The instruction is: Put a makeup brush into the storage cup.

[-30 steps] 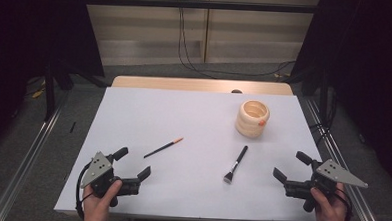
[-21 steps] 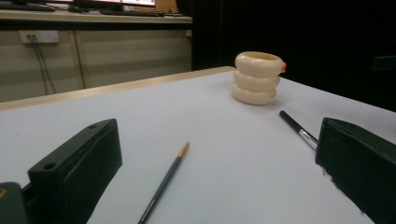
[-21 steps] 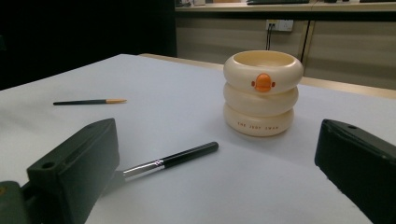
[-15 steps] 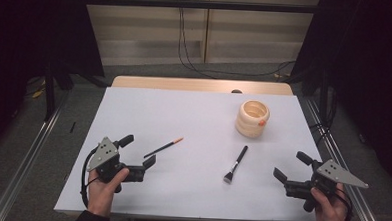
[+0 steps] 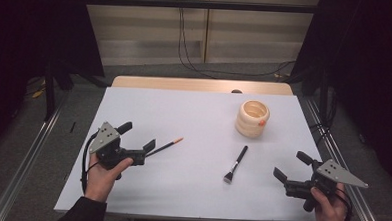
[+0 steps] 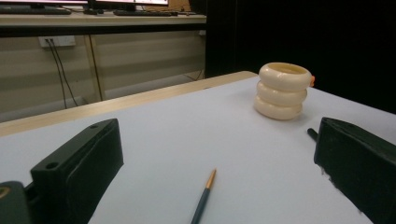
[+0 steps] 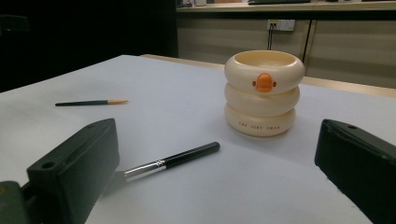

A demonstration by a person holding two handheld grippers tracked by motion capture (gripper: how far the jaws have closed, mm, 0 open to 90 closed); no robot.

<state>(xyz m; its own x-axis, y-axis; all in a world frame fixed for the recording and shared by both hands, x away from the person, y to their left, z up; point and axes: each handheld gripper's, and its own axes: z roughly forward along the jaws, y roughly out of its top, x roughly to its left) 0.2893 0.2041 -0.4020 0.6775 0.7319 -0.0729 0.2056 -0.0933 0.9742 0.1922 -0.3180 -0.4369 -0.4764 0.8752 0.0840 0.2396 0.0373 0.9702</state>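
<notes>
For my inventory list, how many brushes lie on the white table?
2. A thin dark brush with an orange tip lies just ahead of the left gripper; a black makeup brush lies near the table's middle.

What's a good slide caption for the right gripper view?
Open right gripper faces a makeup brush lying before a cream ringed cup, a thin pencil farther left.

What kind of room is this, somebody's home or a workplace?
Probably a lab or recording workspace: dark curtains flank a white-covered table, cables run down the back wall, and a person holds a left gripper and right gripper.
</notes>
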